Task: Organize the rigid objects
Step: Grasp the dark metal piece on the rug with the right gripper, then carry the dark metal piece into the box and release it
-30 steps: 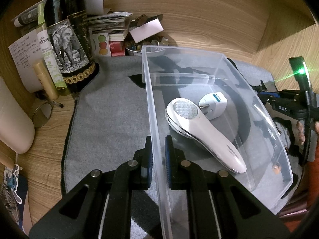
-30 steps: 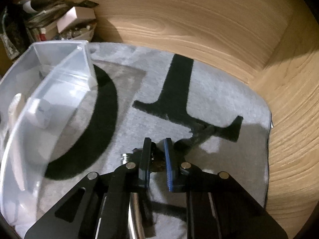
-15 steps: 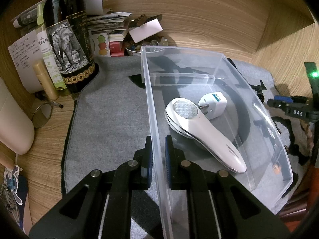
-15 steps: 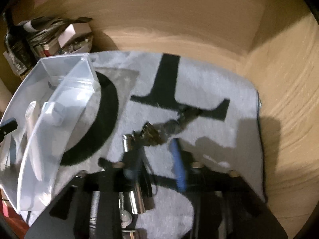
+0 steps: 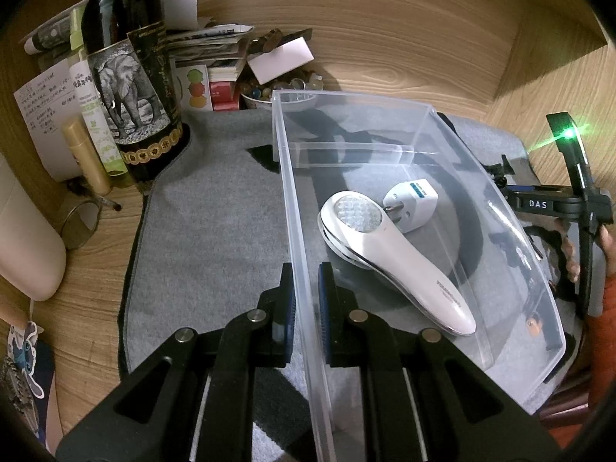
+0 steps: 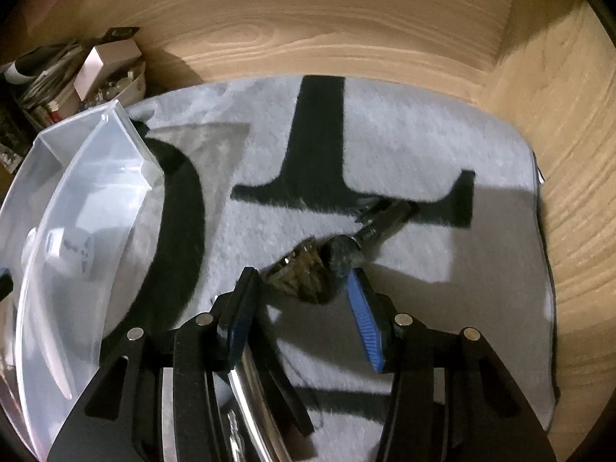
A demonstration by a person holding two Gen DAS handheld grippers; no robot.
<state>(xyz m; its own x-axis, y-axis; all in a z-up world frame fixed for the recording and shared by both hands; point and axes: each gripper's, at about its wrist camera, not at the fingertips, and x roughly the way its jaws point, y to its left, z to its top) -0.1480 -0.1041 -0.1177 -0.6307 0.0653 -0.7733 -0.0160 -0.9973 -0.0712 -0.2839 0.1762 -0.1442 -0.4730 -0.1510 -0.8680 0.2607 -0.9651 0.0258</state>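
Note:
A clear plastic bin (image 5: pixel 408 127) stands on a grey mat (image 5: pixel 215 231). Inside it lie a white handheld device (image 5: pixel 392 261) and a white plug adapter (image 5: pixel 412 208). My left gripper (image 5: pixel 306 288) is shut on the bin's left wall, one finger each side. In the right wrist view the bin (image 6: pixel 81 208) is at the left. My right gripper (image 6: pixel 304 288) is open above the mat (image 6: pixel 423 146), and a dark bristly brush-like tool (image 6: pixel 308 269) with a dark handle lies between its fingertips. A shiny metal object (image 6: pixel 250 396) lies under the left finger.
A dark bottle with an elephant label (image 5: pixel 131 88), tubes, papers, boxes and a bowl of small items (image 5: pixel 277 88) crowd the back left corner. Wooden walls close the back and right. A beige object (image 5: pixel 27 246) sits at the left.
My right gripper has opened and pulled back, and the dark tool now lies on the mat between its fingers. The left gripper still grips the bin wall, unmoved.

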